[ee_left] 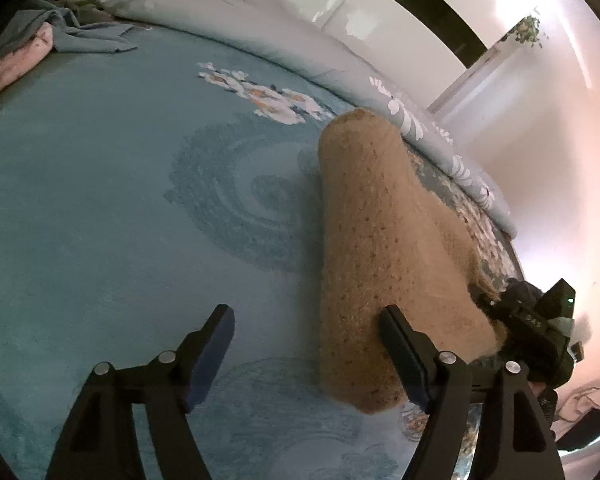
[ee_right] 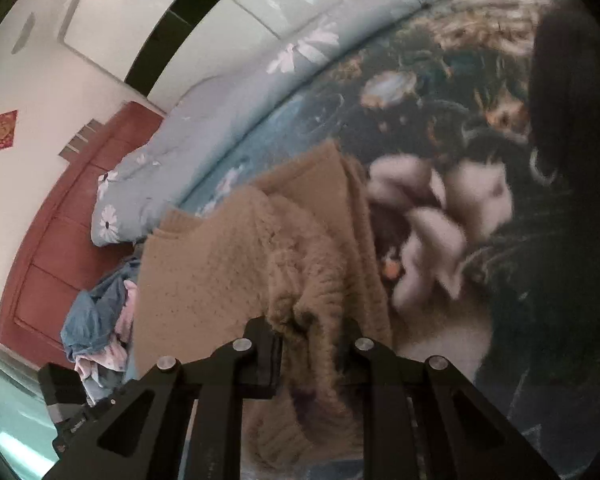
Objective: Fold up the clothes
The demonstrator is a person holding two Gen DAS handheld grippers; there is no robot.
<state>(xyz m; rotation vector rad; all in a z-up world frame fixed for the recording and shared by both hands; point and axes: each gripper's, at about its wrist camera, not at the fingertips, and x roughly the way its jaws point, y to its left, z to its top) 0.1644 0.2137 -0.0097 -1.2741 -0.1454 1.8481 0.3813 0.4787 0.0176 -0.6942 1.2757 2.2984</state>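
A tan knitted sweater [ee_left: 380, 248] lies on the blue patterned bed cover [ee_left: 100, 220], folded into a long thick strip. My left gripper [ee_left: 306, 356] is open and empty; its right finger [ee_left: 404, 360] touches the sweater's near end, its left finger [ee_left: 212, 352] is over bare cover. My right gripper [ee_right: 316, 344] is shut on a bunched edge of the sweater [ee_right: 236, 264] and holds it lifted. The right gripper also shows in the left wrist view [ee_left: 532, 320] at the sweater's right side.
A pale blue daisy quilt [ee_left: 300, 40] lies along the far side of the bed. A heap of blue and pink clothes [ee_left: 40, 44] sits at the far left, also in the right wrist view [ee_right: 96, 320]. A red wooden headboard [ee_right: 60, 220] and white wall stand beyond.
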